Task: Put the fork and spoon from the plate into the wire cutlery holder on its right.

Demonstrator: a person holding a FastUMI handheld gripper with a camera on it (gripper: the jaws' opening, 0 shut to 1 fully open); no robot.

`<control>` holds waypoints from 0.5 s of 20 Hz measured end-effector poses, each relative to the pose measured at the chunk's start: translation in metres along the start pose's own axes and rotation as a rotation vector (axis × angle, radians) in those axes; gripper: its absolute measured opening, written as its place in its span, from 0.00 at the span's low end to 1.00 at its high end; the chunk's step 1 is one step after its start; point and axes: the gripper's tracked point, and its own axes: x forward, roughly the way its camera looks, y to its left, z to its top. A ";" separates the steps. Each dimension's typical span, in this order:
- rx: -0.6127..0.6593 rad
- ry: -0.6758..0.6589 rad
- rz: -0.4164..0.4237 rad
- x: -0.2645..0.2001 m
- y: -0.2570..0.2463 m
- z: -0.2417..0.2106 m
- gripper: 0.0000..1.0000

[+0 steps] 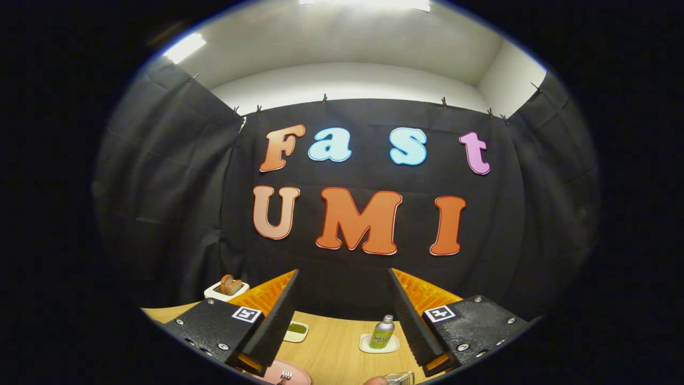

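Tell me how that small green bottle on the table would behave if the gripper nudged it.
The bottle stands upright, tall and narrow, on a small white dish, so it would probably tip. Its rounded body would likely roll afterwards. The gripper is open, well short of it.

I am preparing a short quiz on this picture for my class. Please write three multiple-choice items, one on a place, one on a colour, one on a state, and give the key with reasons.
1. Where does the small bottle stand?
A. on a small white dish
B. on the pink plate
C. in the toaster

2. What colour is the plate that holds the fork?
A. blue
B. pink
C. black

3. How do the fingers of the hand-held gripper stand?
A. shut on the fork
B. shut on the bottle
C. open, holding nothing

Key: 1 A, the white dish shows under it; 2 B, its rim is pink; 3 C, a wide gap with bare table between them.
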 end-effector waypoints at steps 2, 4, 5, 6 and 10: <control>0.018 0.044 0.035 0.000 0.018 -0.024 0.96; 0.036 0.110 0.066 0.001 0.035 -0.056 0.96; 0.046 0.152 0.077 0.000 0.043 -0.074 0.97; 0.061 0.200 0.087 0.001 0.050 -0.090 0.97; 0.095 0.366 0.102 -0.003 0.071 -0.148 0.95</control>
